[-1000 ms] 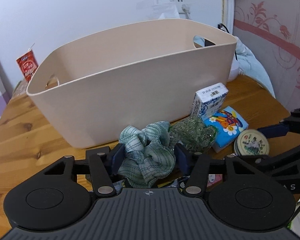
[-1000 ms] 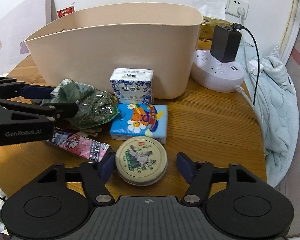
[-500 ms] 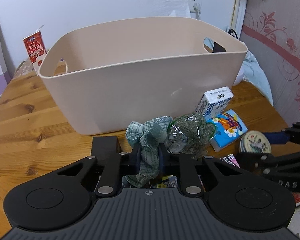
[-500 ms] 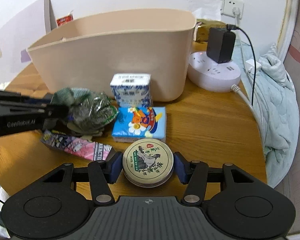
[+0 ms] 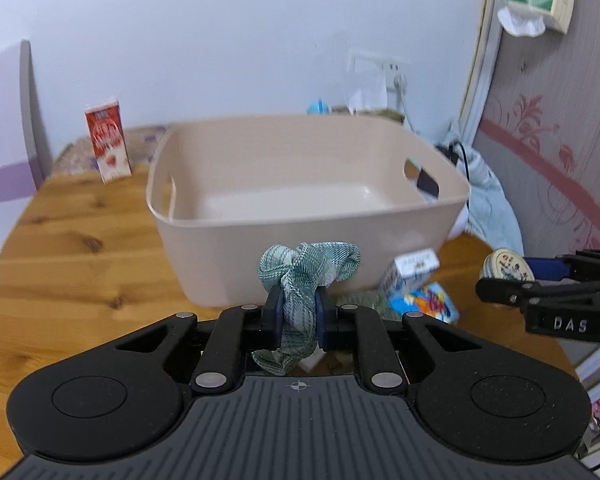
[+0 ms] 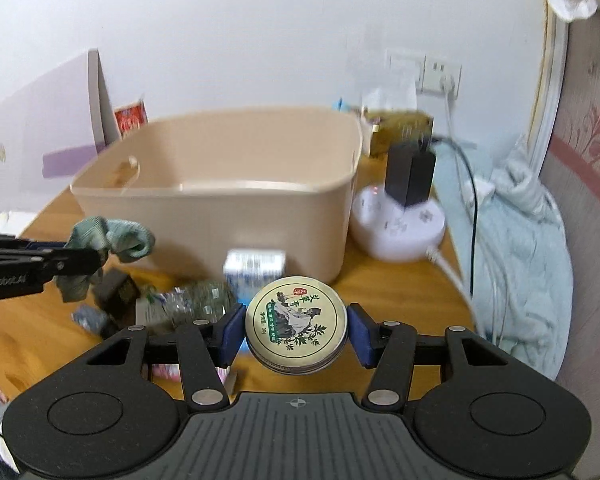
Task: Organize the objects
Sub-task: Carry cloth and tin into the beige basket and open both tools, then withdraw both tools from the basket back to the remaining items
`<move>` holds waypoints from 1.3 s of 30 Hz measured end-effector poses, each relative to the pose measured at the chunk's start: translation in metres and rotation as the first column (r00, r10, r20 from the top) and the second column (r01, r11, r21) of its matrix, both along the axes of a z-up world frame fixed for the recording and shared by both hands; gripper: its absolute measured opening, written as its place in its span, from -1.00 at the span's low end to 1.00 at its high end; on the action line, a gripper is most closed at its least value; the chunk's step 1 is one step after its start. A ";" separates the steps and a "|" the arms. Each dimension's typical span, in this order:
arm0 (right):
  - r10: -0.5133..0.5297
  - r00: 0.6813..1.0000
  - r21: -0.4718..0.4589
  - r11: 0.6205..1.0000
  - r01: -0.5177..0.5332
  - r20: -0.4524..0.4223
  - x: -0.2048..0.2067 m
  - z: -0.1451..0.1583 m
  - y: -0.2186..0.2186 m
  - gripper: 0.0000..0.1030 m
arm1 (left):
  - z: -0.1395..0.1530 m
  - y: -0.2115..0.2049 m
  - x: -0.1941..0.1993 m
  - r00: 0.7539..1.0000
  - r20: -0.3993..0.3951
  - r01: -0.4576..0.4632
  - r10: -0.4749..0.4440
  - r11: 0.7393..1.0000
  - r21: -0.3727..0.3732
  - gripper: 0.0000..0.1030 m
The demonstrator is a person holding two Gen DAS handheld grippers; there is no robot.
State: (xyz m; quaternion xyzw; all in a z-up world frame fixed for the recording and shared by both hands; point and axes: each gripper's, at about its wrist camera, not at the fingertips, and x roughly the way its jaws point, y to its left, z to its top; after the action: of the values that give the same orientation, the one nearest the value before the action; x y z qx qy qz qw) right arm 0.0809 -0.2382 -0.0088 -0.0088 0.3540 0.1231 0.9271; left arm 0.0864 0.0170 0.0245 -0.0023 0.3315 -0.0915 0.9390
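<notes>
My left gripper (image 5: 298,314) is shut on a green checked cloth scrunchie (image 5: 308,270) and holds it in the air in front of the beige plastic basket (image 5: 300,232). My right gripper (image 6: 296,330) is shut on a round tin (image 6: 296,322) with a plant drawing on its lid, lifted above the table in front of the basket (image 6: 220,216). The tin (image 5: 508,266) and right gripper (image 5: 540,280) show at the right of the left wrist view. The scrunchie (image 6: 112,240) shows at the left of the right wrist view. The basket looks empty inside.
On the wooden table (image 5: 72,248) before the basket lie a blue-white tissue pack (image 5: 414,268), a colourful tissue pack (image 5: 428,306), a green mesh bag (image 6: 196,298) and a small dark box (image 6: 114,290). A red carton (image 5: 108,144) stands back left. A white power hub with black adapter (image 6: 400,216) sits right.
Both grippers have risen from table level with their loads. The right gripper closed on the tin and lifted it; the left lifted the scrunchie. The basket's inside now shows.
</notes>
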 end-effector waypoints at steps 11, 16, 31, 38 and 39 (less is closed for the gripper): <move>0.012 0.989 0.014 1.000 -0.014 0.151 0.041 0.056 0.013 -0.01 | 0.051 0.013 0.029 0.985 0.157 -0.070 0.065 0.997 0.028 -0.72; 0.004 0.989 0.007 1.000 -0.005 0.148 0.080 0.060 0.024 -0.01 | 0.040 0.008 0.072 0.989 0.119 -0.093 0.086 0.994 0.050 -0.72; 0.028 1.000 -0.123 0.992 -0.026 0.012 0.129 0.012 0.055 0.22 | -0.010 0.005 0.127 0.993 -0.060 -0.099 0.104 0.993 0.069 -0.32; 0.029 0.994 -0.119 0.993 -0.016 0.108 0.102 0.034 0.052 1.00 | 0.018 0.015 0.091 0.986 0.023 -0.168 0.167 0.985 0.032 0.67; 0.029 0.992 -0.113 0.994 -0.015 0.119 0.096 0.037 0.050 1.00 | 0.021 0.016 0.085 0.984 0.029 -0.175 0.174 0.984 0.028 0.70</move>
State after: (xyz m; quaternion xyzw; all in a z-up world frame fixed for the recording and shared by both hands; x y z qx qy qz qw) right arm 0.1772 -0.1882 0.0282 -0.0719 0.3036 0.1125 0.9434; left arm 0.1717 0.0333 0.0456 -0.0161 0.3191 -0.0037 0.9476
